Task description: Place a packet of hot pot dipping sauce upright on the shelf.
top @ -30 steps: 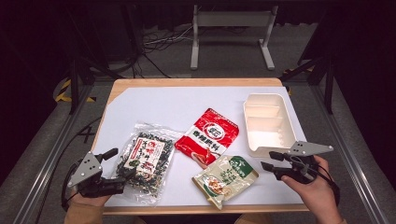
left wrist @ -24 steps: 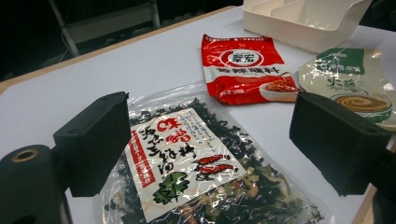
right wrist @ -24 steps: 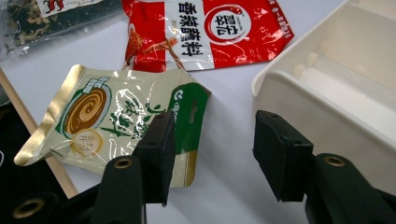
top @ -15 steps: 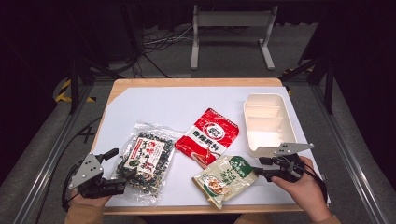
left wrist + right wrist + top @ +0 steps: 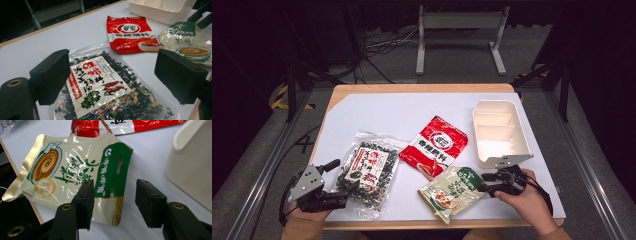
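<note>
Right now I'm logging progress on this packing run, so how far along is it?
Nothing looks packed yet: the white tray has nothing in it. In hand: the right gripper, jaws open, is at the edge of the green pouch without gripping it. Left to do: that pouch, the red packet and the seaweed bag, which lies before the left gripper, its jaws open.

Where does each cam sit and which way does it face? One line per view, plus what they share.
High view: fixed above the person's side, facing forward and down on the table; both hands and grippers show.
Left gripper view: rides the left gripper, looking across the seaweed bag; its two black jaws show.
Right gripper view: rides the right gripper, looking at the green pouch; its jaws show.
Shared: the green pouch and the white tray appear in all three.
</note>
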### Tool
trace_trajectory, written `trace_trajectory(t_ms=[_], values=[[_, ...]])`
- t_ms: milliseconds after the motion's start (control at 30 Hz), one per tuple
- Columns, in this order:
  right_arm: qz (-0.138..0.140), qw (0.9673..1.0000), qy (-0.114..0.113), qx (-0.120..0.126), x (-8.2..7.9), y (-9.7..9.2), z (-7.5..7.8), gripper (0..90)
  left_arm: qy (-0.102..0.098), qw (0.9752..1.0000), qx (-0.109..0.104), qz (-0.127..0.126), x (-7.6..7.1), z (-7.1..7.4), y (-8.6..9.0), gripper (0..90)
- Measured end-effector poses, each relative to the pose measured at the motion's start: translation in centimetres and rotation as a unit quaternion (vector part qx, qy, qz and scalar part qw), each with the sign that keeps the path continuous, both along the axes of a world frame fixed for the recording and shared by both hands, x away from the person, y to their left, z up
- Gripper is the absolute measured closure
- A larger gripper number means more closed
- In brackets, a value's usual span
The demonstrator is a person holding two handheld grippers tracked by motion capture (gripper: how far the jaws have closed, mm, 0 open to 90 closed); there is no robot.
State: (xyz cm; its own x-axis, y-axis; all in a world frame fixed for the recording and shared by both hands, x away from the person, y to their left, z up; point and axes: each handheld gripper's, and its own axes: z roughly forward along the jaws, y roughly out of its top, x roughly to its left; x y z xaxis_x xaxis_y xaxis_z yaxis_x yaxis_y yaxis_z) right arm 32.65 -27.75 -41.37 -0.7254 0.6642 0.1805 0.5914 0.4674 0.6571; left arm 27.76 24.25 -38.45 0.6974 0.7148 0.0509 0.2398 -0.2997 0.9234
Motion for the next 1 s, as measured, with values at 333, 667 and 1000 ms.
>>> trace_trajectory(t_ms=[333,667,1000], values=[[0.005,0.9997,0.017,0.019,0.5,0.6,-1.2,52.9,0.001,1.0,0.004,-0.001,0.1,-0.1,0.0,13.9],[0.027,0.9981,0.044,0.035,0.8,1.1,-1.9,55.0,0.001,1.0,0.006,0.0,0.1,-0.2,0.0,13.9],[0.05,0.9954,0.056,0.059,0.5,1.8,-1.5,56.4,0.002,1.0,0.008,0.002,0.2,-0.2,-0.1,13.9]])
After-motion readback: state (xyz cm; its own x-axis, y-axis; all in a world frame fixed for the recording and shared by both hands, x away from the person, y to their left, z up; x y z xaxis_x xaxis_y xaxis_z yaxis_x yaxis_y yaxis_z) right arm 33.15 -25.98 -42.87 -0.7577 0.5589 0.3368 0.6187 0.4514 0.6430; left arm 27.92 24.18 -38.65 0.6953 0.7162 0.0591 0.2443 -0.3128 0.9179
